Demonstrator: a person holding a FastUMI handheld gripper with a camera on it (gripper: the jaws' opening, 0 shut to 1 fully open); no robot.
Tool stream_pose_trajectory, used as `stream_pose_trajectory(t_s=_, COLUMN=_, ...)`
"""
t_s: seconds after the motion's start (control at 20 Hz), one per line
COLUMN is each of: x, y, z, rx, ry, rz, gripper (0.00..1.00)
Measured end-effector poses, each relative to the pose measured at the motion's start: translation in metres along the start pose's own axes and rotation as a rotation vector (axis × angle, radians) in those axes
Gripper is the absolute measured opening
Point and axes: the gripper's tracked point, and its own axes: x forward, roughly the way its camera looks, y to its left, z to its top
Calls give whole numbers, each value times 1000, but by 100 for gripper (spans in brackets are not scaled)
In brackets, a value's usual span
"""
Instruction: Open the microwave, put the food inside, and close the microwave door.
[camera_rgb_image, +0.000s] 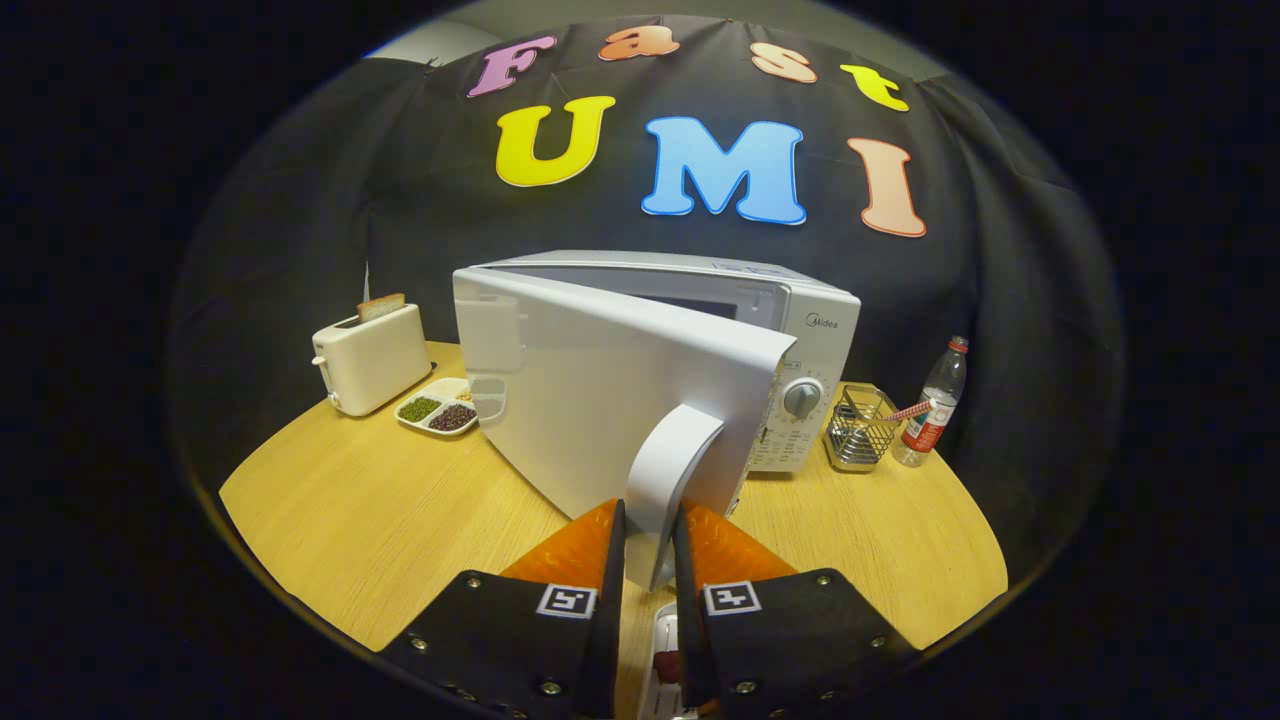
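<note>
A toaster (371, 358) holding bread (381, 306), a divided dish (437, 407), wire basket (859, 428) and water bottle (932, 404) line the wooden counter (380, 520).

Black cloth wall (300, 250) behind — round light-wood table (380, 520), dim booth.

perhaps staged kitchen: microwave (700, 370), toaster (372, 358)

The microwave (800, 310) is white, its door (600, 400) and handle (672, 470) white too, with a grey dial (803, 398). The toaster (372, 358) is cream and holds brown bread (381, 306). The white tray (440, 408) carries green and dark red beans. The table (380, 510) is light wood grain. The bottle (932, 405) has a red label and cap. The claw (650, 545) is closed on the white handle.
</note>
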Motion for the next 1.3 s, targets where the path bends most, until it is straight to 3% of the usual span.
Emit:
stream_pose_trajectory(t_s=0.9, x=-64, y=121, z=-20, rx=-68, ry=-18, rz=68, gripper=27)
stream_pose_trajectory(t_s=1.05, x=-72, y=150, z=-24, rx=-70, ry=-16, rz=111, gripper=28)
stream_pose_trajectory(t_s=1.15, x=-79, y=166, z=-23, rx=-79, ry=-14, rz=133, gripper=36)
stream_pose_trajectory(t_s=1.3, x=-91, y=195, z=-26, rx=-73, ry=-4, rz=205, gripper=36)
